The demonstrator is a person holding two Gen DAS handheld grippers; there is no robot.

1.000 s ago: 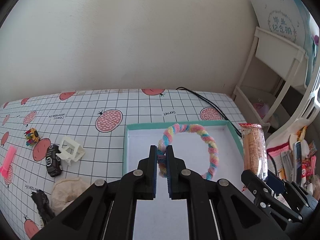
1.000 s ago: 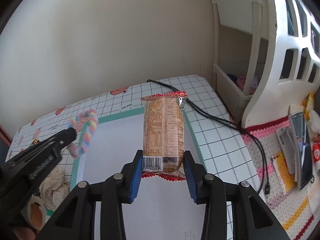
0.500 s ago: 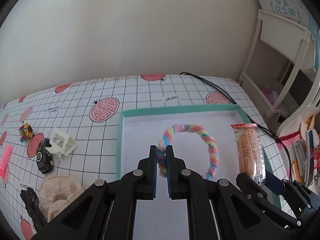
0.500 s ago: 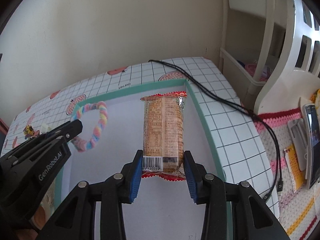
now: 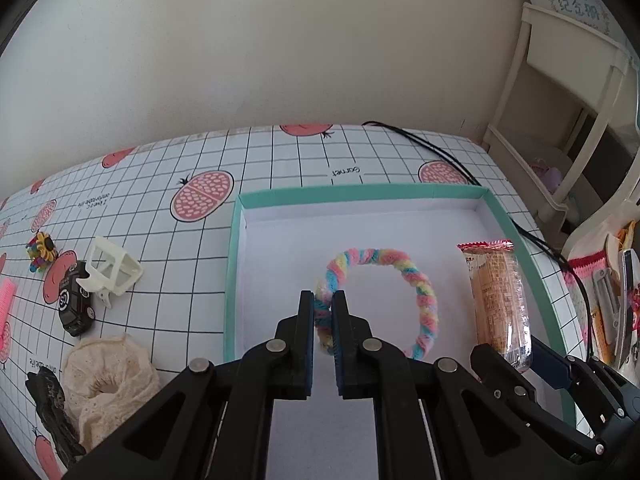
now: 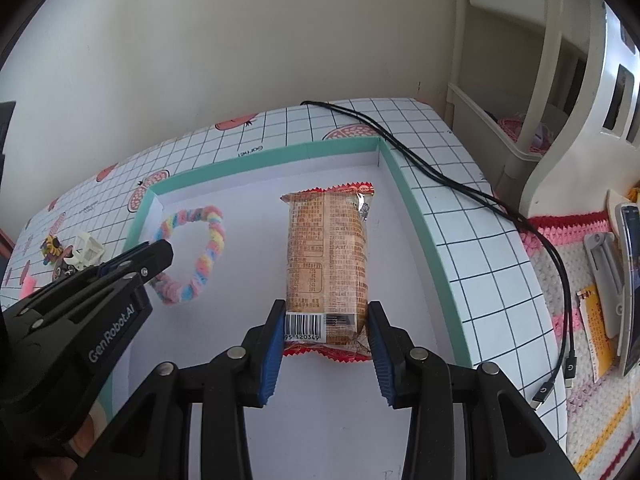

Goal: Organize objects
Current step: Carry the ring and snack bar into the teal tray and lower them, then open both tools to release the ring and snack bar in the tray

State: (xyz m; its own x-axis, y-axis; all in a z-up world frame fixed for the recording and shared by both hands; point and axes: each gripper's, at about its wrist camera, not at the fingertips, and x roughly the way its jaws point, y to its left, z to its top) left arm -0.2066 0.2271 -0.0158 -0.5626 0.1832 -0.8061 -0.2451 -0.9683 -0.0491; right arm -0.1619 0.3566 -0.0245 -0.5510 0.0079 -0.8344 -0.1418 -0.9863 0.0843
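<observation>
My left gripper (image 5: 323,300) is shut on a pastel braided hair ring (image 5: 416,284), held low over the white floor of the teal-rimmed box (image 5: 360,192). In the right wrist view the same ring (image 6: 208,248) hangs at the tip of the left gripper (image 6: 162,256). My right gripper (image 6: 326,320) is shut on the barcode end of an orange snack packet (image 6: 328,248), over the right half of the box (image 6: 424,224). The packet (image 5: 498,300) also shows in the left wrist view near the box's right wall.
Left of the box on the grid-patterned cloth lie a white hair claw (image 5: 112,272), a black toy car (image 5: 76,304), a cream scrunchie (image 5: 108,384), a pink item (image 5: 6,304) and a small flower clip (image 5: 42,250). A black cable (image 6: 460,188) runs past the box's right side. A white rack (image 6: 540,80) stands right.
Both grippers have come down and forward over the box. The hair ring and the snack packet now hang closer to its white floor, and both grips are unchanged.
</observation>
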